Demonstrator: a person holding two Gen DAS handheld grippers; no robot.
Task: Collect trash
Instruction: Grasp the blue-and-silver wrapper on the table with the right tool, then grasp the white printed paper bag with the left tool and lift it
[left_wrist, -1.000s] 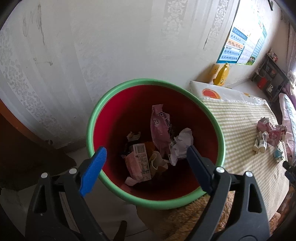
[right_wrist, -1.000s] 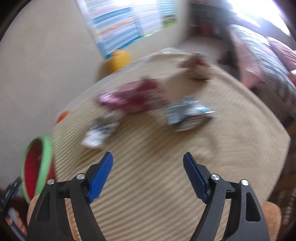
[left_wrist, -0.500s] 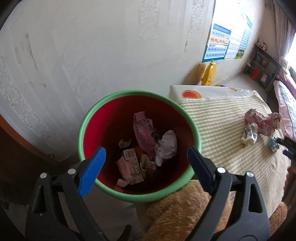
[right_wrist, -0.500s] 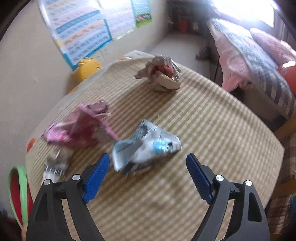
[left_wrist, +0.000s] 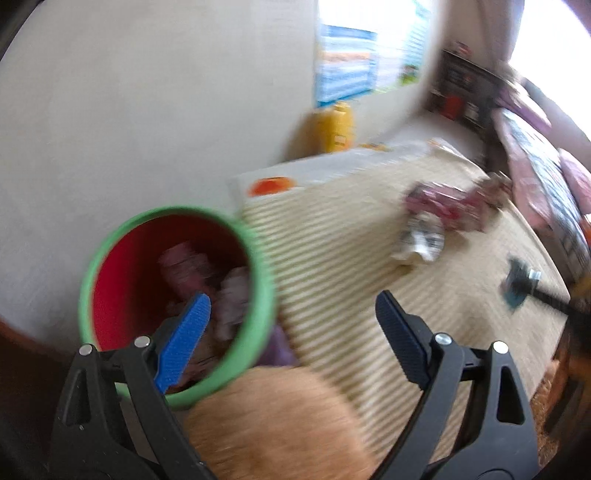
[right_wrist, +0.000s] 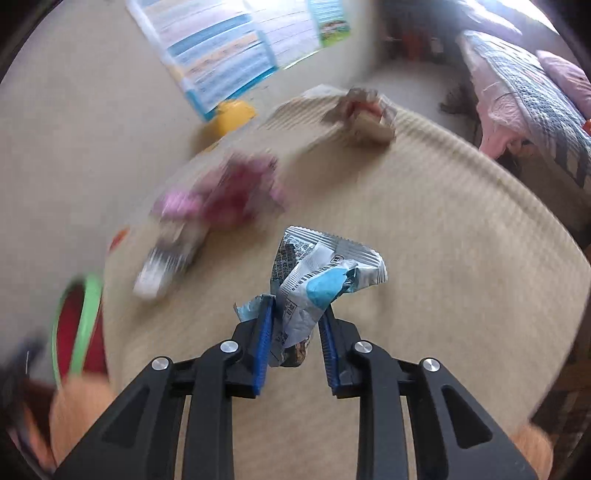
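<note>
My right gripper (right_wrist: 295, 314) is shut on a crumpled silver and blue wrapper (right_wrist: 325, 273) and holds it above the checked tablecloth (right_wrist: 443, 258). That wrapper also shows in the left wrist view (left_wrist: 517, 284), on the tip of the right gripper. My left gripper (left_wrist: 291, 325) is open and empty, above the table's left end beside the red bin with a green rim (left_wrist: 258, 258), which holds several pieces of trash. On the cloth lie a pink wrapper (right_wrist: 221, 195), a silver wrapper (right_wrist: 166, 266) and a brown crumpled piece (right_wrist: 365, 118).
The bin stands at the table's left end by a pale wall and also shows in the right wrist view (right_wrist: 88, 306). A yellow toy (left_wrist: 328, 129) stands behind the table under a wall poster (right_wrist: 229, 48). A bed with bedding (right_wrist: 524, 92) is at the right. A tan plush object (left_wrist: 273, 417) lies below my left gripper.
My right gripper has closed on the silver and blue wrapper and lifted it. My left gripper has swung right, from over the bin toward the table.
</note>
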